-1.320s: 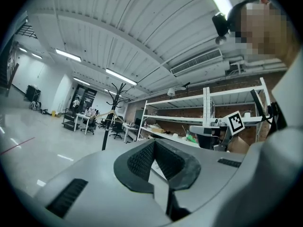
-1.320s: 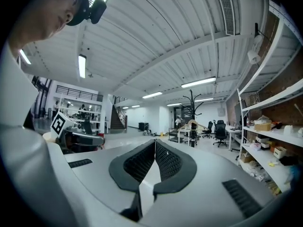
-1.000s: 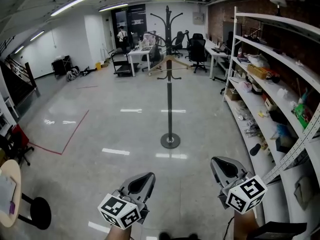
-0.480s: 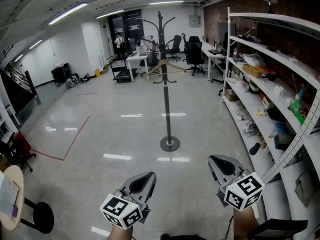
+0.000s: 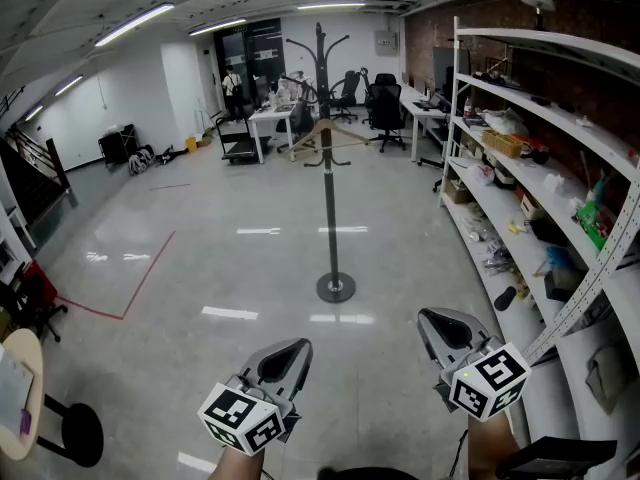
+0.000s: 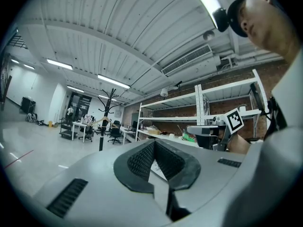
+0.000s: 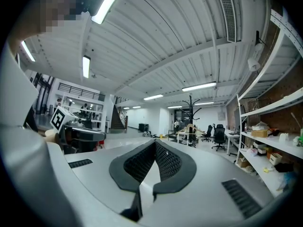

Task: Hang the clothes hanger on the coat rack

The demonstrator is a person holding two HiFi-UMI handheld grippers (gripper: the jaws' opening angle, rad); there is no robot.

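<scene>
Floor inventory, near to far.
- Shelving unit (image 5: 520, 98): right wall, loaded with clutter.
- Coat rack (image 5: 328, 208): mid-floor, well beyond both grippers; sits slightly left of its place half a second ago (the head view shifted, not the rack).
- Left gripper (image 5: 292, 348), right gripper (image 5: 432, 318): near edge, positions barely changed; jaws closed together on each, nothing between them.
- Wooden clothes hanger (image 5: 325, 133): hanging on the rack's upper pole, unchanged.

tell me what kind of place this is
Probably an open-plan office that doubles as a workshop or lab: desks with office chairs at the far end, long white shelving cluttered with odds and ends along a brick wall, and a coat rack standing alone on the glossy floor.
</scene>
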